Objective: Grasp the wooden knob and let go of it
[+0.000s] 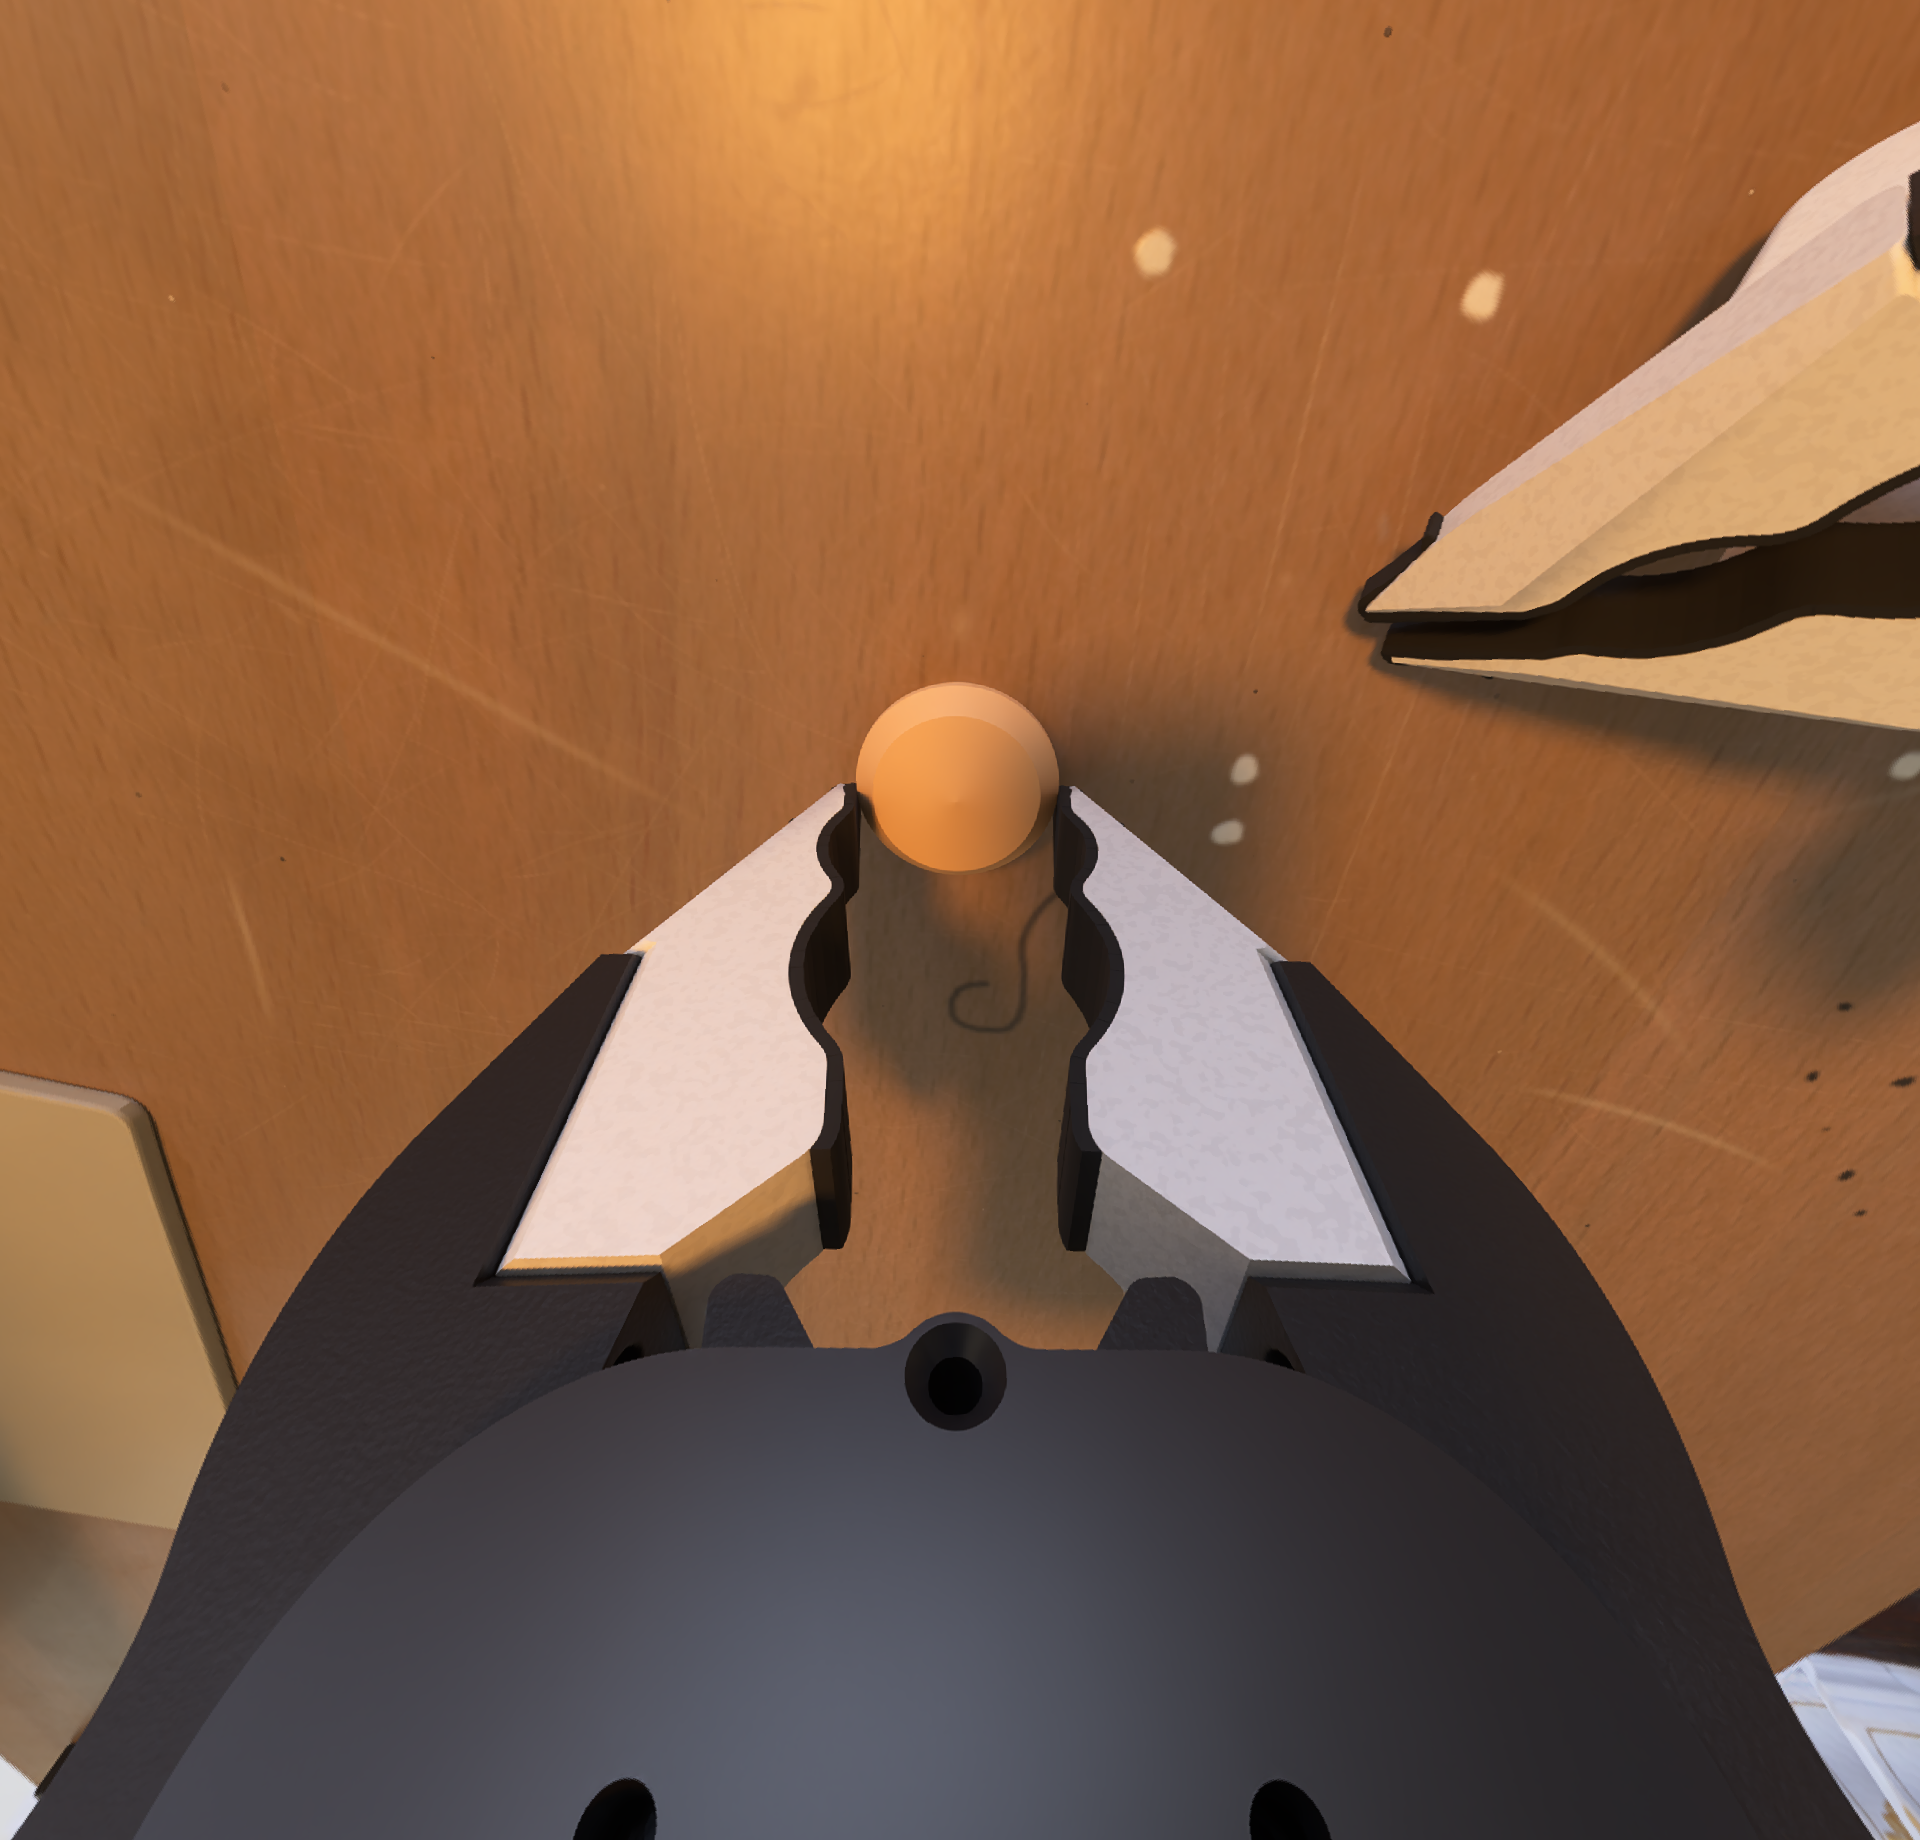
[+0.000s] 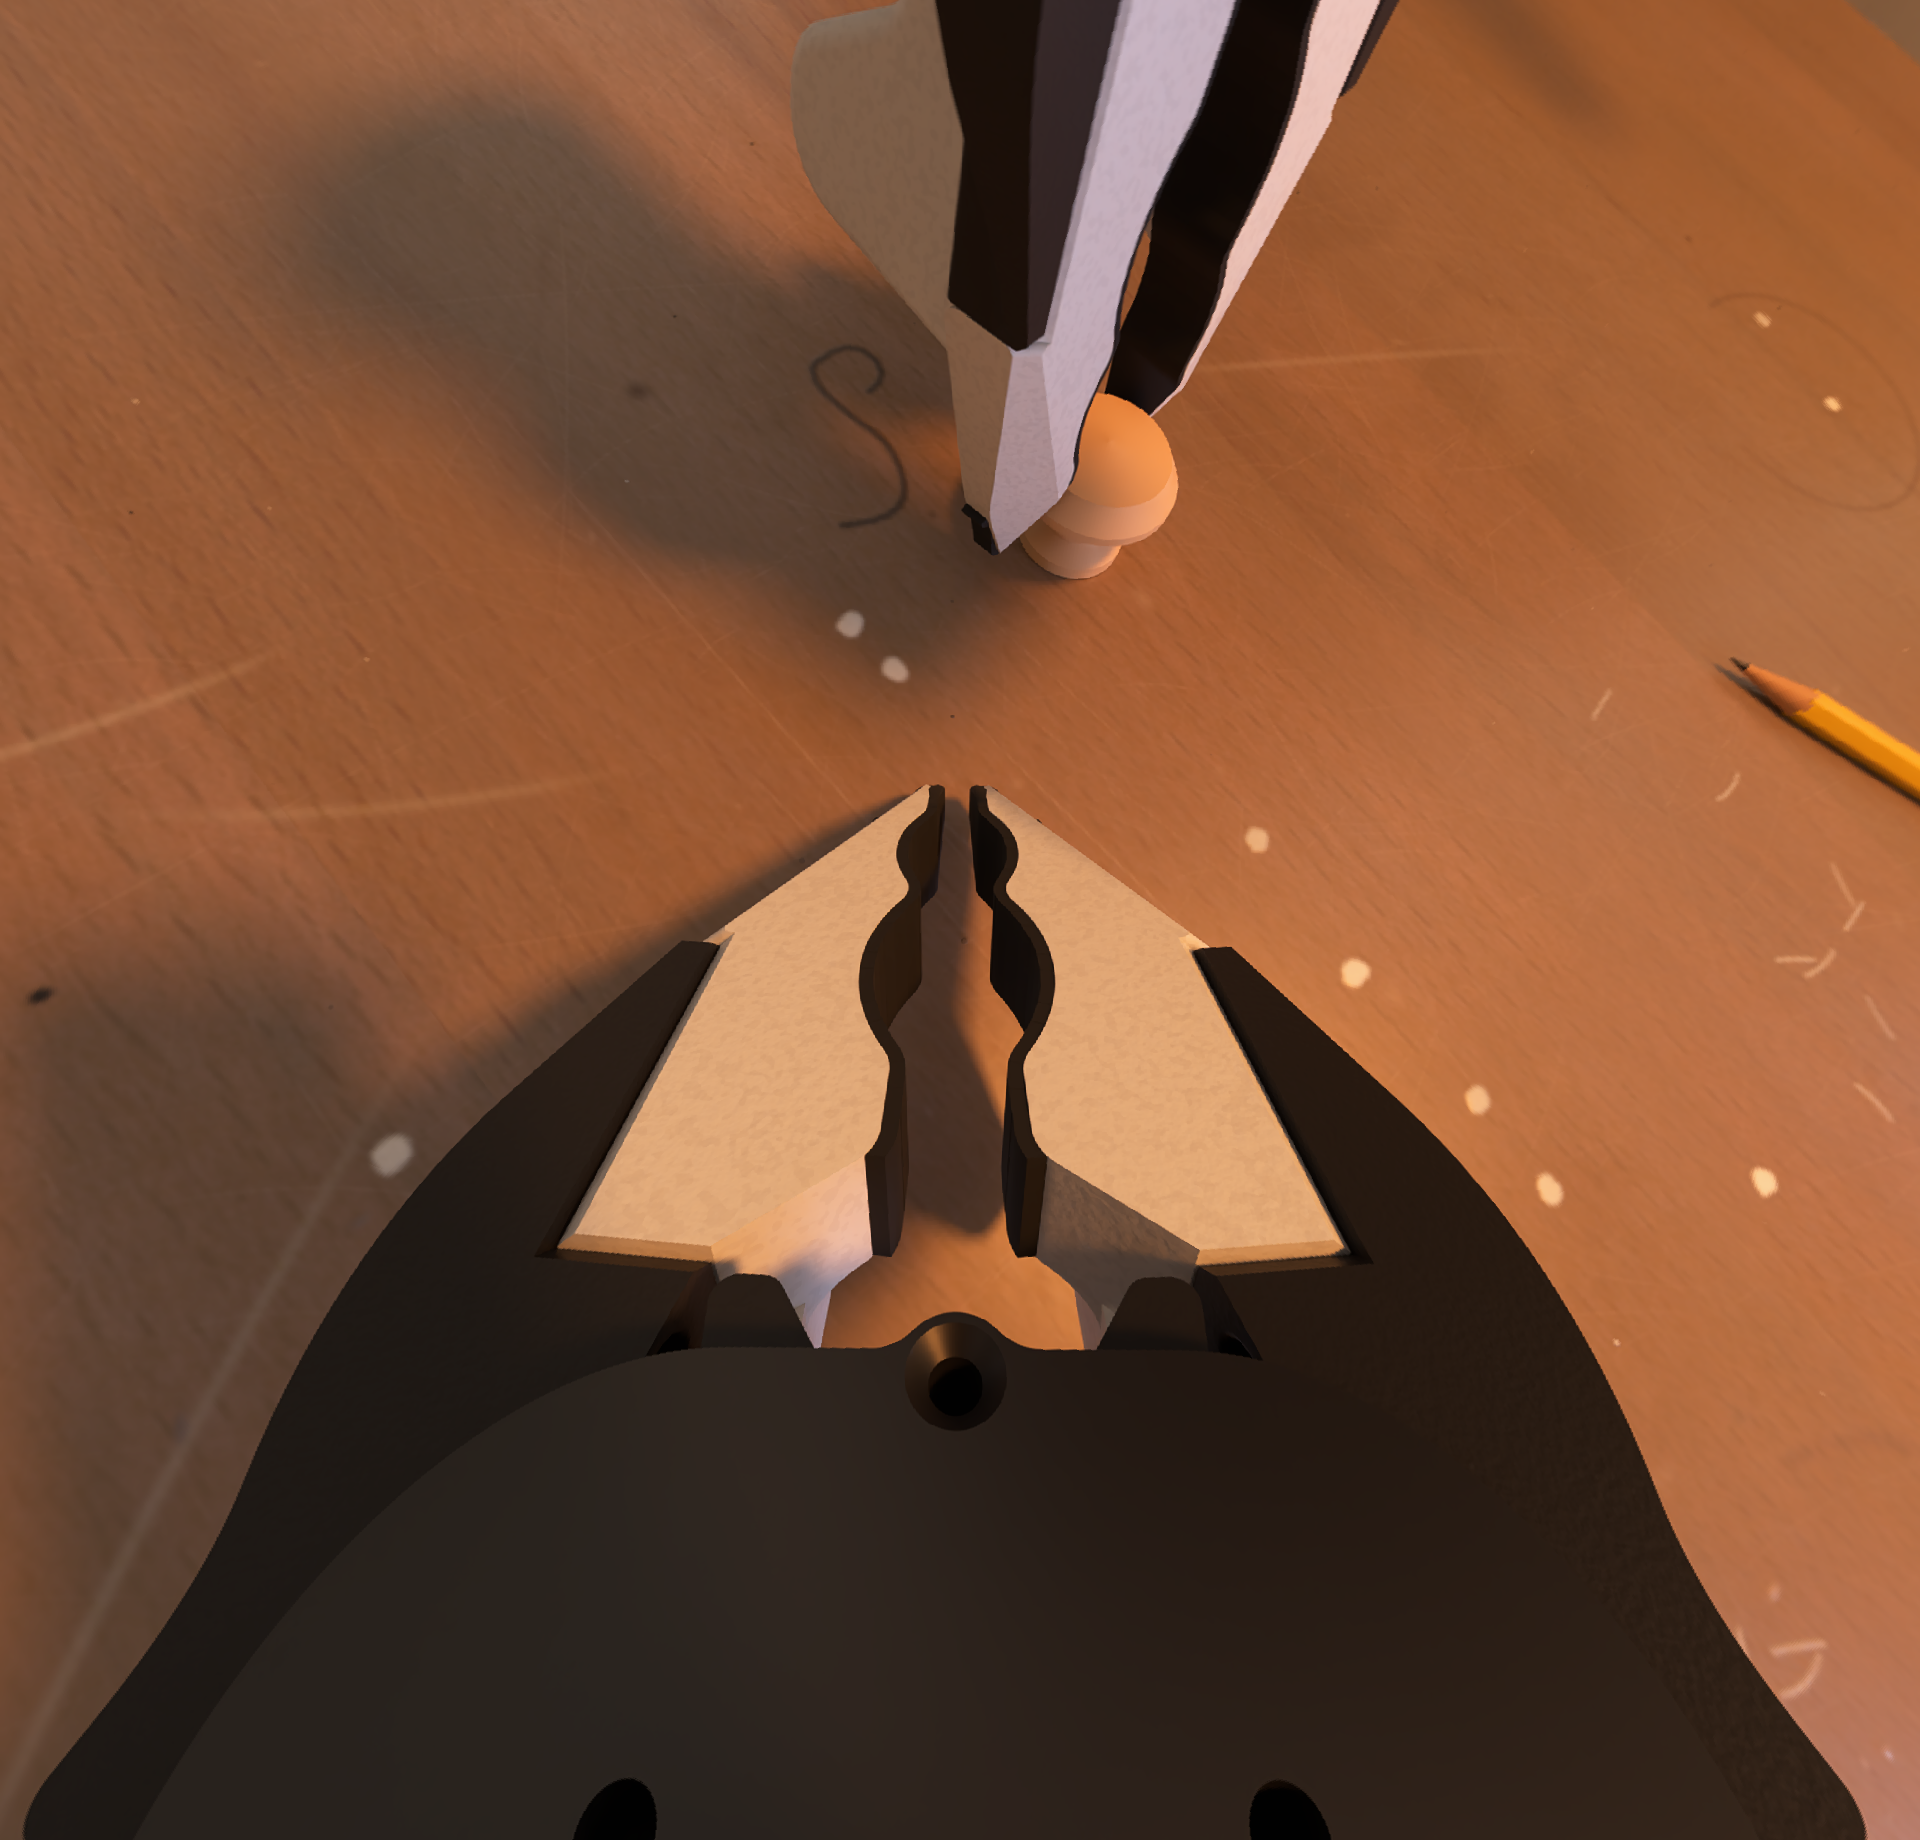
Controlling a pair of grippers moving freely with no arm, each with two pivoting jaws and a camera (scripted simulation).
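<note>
A small round wooden knob (image 1: pixel 954 777) stands upright on the scratched wooden tabletop (image 1: pixel 468 388). My left gripper (image 1: pixel 956 803) comes down on it from above, and its two fingertips press against the knob's left and right sides. In the right wrist view the knob (image 2: pixel 1127 481) stands on its foot, with the left gripper (image 2: pixel 1070 469) astride it. My right gripper (image 2: pixel 956 793) hangs low over the table a short way from the knob, with its jaws nearly together and nothing between them. It also shows at the right edge of the left wrist view (image 1: pixel 1382 621).
A yellow pencil (image 2: pixel 1839 736) lies at the right edge of the table with shavings near it. A beige block (image 1: pixel 83 1302) lies at the lower left of the left wrist view. Something white (image 1: pixel 1860 1728) shows at its lower right corner.
</note>
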